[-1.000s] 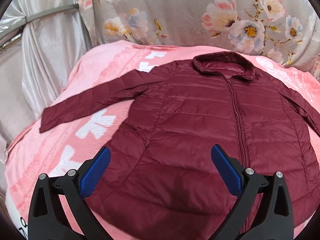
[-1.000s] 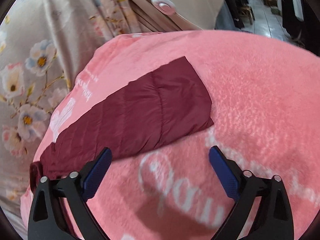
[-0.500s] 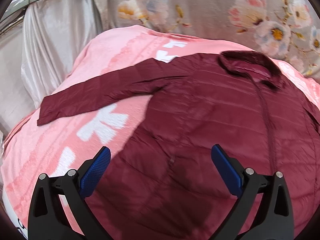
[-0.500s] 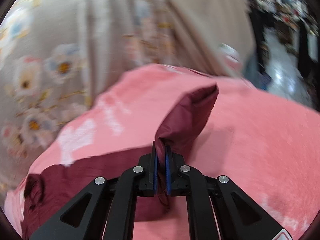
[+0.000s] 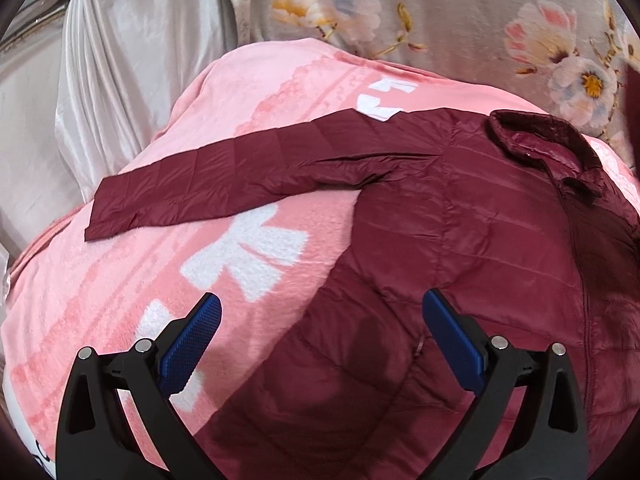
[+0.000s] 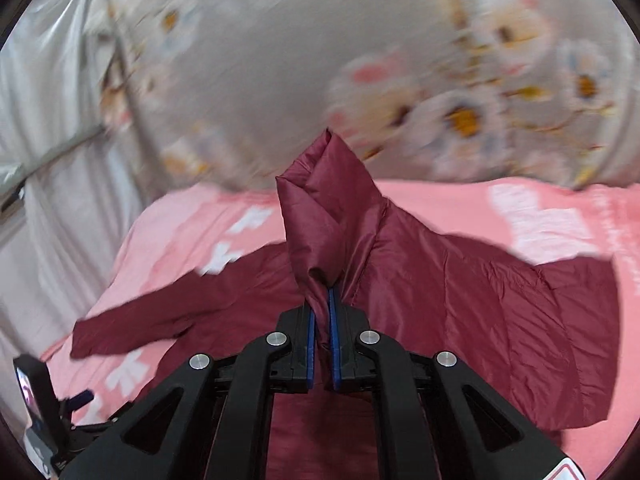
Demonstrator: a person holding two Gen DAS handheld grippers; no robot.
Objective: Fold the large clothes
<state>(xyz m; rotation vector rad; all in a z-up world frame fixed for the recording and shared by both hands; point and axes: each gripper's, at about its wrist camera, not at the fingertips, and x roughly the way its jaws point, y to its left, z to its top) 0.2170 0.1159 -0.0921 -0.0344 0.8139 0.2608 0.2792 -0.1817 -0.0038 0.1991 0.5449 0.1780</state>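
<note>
Maroon quilted puffer jacket [image 5: 460,248] lies front-up, zipped, spread flat on a pink fleece blanket [image 5: 120,280] with white prints; everything below is placed against the jacket's collar [image 5: 536,140]. Torso runs from the collar toward the camera, flat so fold lines can be set. In the left wrist view one sleeve [image 5: 240,168] stretches straight out from the shoulder beside the collar, cuff well away from it, lying on bare blanket — laid out full length, likely so it can be grabbed at the cuff and swung in. Left gripper [image 5: 320,344] hovers over the hem end, far from the collar, jaws wide apart, nothing between the blue pads [image 5: 192,336]; looks parked or heading for that sleeve side, can't say which. Right gripper [image 6: 322,340] has its jaws pinched together on the end of the other sleeve [image 6: 320,216], fabric bunched between the pads and standing up in a peak above the jacket; the jaws have just been closing, with that fabric in them. Gripping at the sleeve end makes sense: the rest of the sleeve trails from the shoulder and can drape across the chest below the collar. The right view is motion-blurred. Floral curtain [image 5: 440,20] hangs behind the collar end, pale satin drape [image 5: 112,60] off to the stretched sleeve's side. Judgement: first sleeve fold in hand, torso folds not yet done.
</note>
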